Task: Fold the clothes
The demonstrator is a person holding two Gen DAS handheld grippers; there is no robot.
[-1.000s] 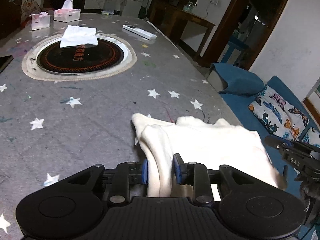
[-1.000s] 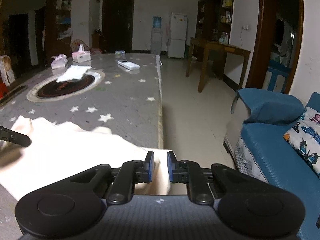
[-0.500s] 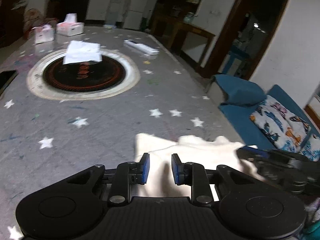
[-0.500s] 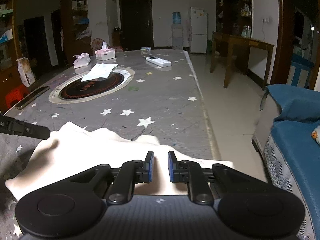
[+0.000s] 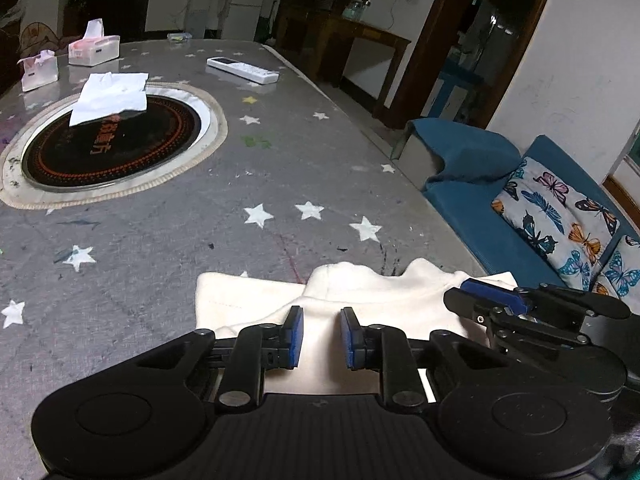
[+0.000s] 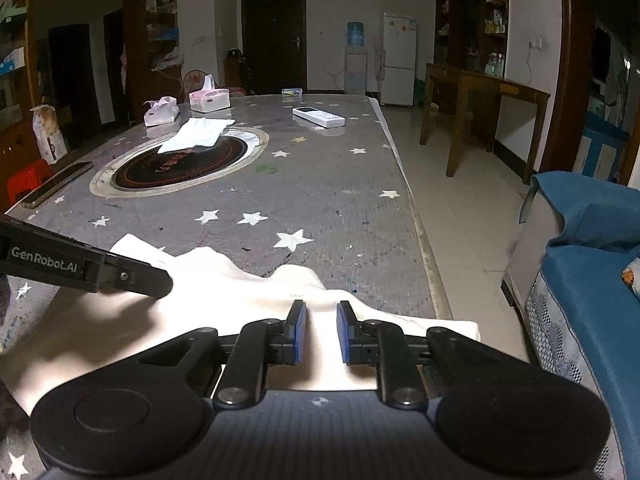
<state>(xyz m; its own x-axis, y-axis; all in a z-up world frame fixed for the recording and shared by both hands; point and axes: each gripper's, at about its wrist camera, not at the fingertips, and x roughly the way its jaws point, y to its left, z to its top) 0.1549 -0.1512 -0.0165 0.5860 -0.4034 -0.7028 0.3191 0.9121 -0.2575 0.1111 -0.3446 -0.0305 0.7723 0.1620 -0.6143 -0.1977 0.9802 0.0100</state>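
Cream, soft knit cloth makes up the folded garment (image 5: 360,292). It lies at the near edge of the grey star-patterned worktop (image 5: 160,248), and its right end reaches the worktop's long side edge. I judge it light and limp: it will sag and crease wherever it is not supported, and the layers may slide apart, so a hold is best taken on the doubled edges near each end, not in the middle.

The left claw (image 5: 320,338) stands just over the cloth with a narrow gap, and nothing looks pinched in it. The right claw (image 6: 320,332) is opening, with a low ridge of cloth running into its gap; whether the pads press on it I cannot tell.

Further up the worktop sit a round black inset hob (image 5: 112,140) with a white tissue (image 5: 110,96) on it, a white remote control (image 5: 242,69) and a pink tissue box (image 5: 94,44), all well apart from the garment. Only the worktop's edge and the blue sofa (image 5: 480,200) beyond it are close.
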